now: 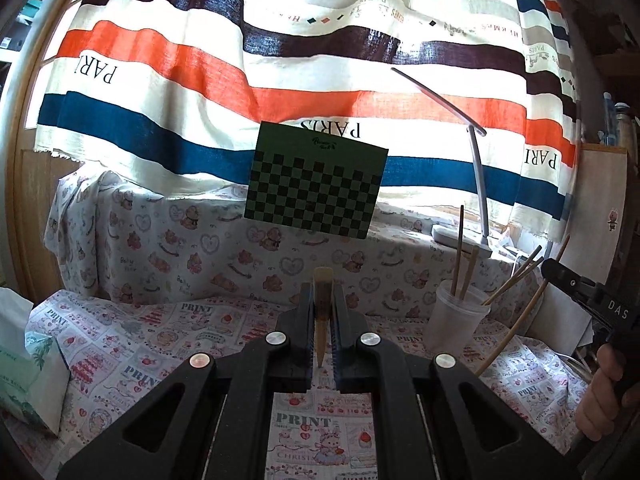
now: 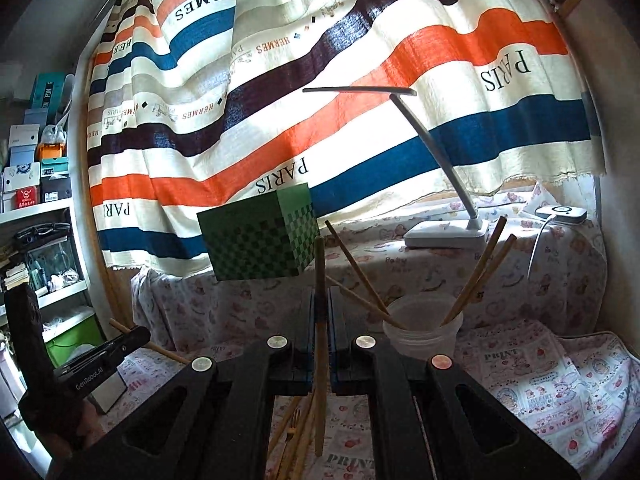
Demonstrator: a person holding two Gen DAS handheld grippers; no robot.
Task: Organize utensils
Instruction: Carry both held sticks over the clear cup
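My left gripper (image 1: 322, 292) is shut on a wooden chopstick (image 1: 321, 316) that points up between the fingers, above the printed tablecloth (image 1: 160, 344). A translucent plastic cup (image 1: 456, 316) at the right holds several chopsticks. My right gripper (image 2: 320, 308) is shut on another wooden chopstick (image 2: 319, 280), held upright just left of the same cup (image 2: 424, 332). More chopsticks and a fork (image 2: 294, 432) lie on the cloth under the right gripper. The right gripper also shows in the left wrist view (image 1: 576, 284) with its chopstick (image 1: 516, 328).
A green checkered box (image 2: 256, 236) and a white desk lamp (image 2: 444, 236) stand on the raised shelf behind. A tissue pack (image 1: 24, 364) lies at the left. A striped curtain hangs behind; shelves of boxes (image 2: 36, 184) are at the far left.
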